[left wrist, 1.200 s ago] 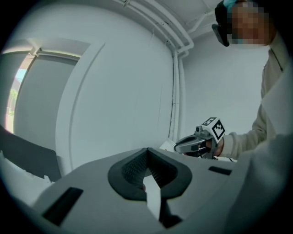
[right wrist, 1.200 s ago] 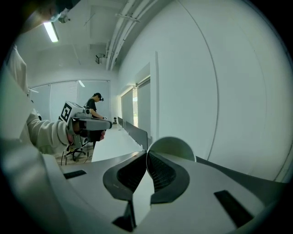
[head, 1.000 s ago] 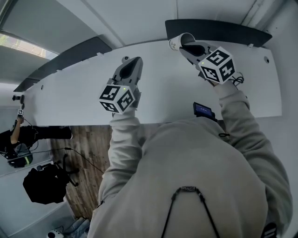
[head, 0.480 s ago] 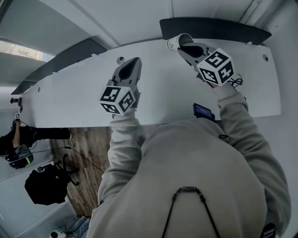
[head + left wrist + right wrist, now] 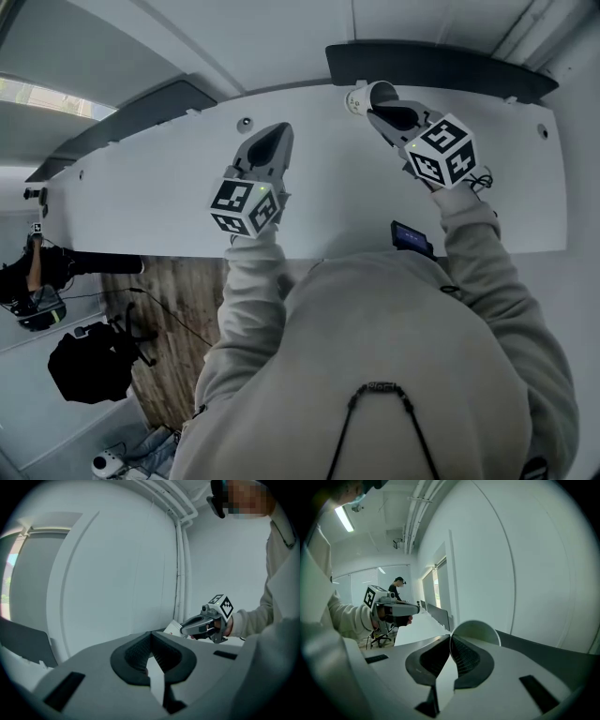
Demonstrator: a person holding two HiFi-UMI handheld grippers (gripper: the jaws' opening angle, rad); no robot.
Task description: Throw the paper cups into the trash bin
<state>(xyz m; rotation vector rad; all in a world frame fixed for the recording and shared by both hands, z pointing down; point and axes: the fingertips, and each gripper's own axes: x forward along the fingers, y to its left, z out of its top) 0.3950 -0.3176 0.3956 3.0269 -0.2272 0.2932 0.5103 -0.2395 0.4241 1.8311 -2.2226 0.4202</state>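
A white paper cup (image 5: 362, 95) is held on its side over the far edge of the white table (image 5: 150, 187), with my right gripper (image 5: 378, 105) shut on its rim. In the right gripper view the cup's open mouth (image 5: 476, 629) shows just past the closed pads (image 5: 461, 656). My left gripper (image 5: 276, 134) hovers over the middle of the table, shut, with nothing between its fingers (image 5: 140, 651). In the left gripper view the right gripper (image 5: 187, 626) and its cup (image 5: 172, 628) sit ahead to the right. No trash bin is in view.
Dark panels (image 5: 431, 64) stand along the table's far edge, with a white wall behind. A small dark device (image 5: 412, 236) sits at the near edge by my right sleeve. On the wooden floor at the left are a black chair (image 5: 89, 366) and another person (image 5: 33, 281).
Both grippers have drifted slightly right and nearer in the head view. The cup stays gripped in the right gripper. The left gripper stays shut and empty.
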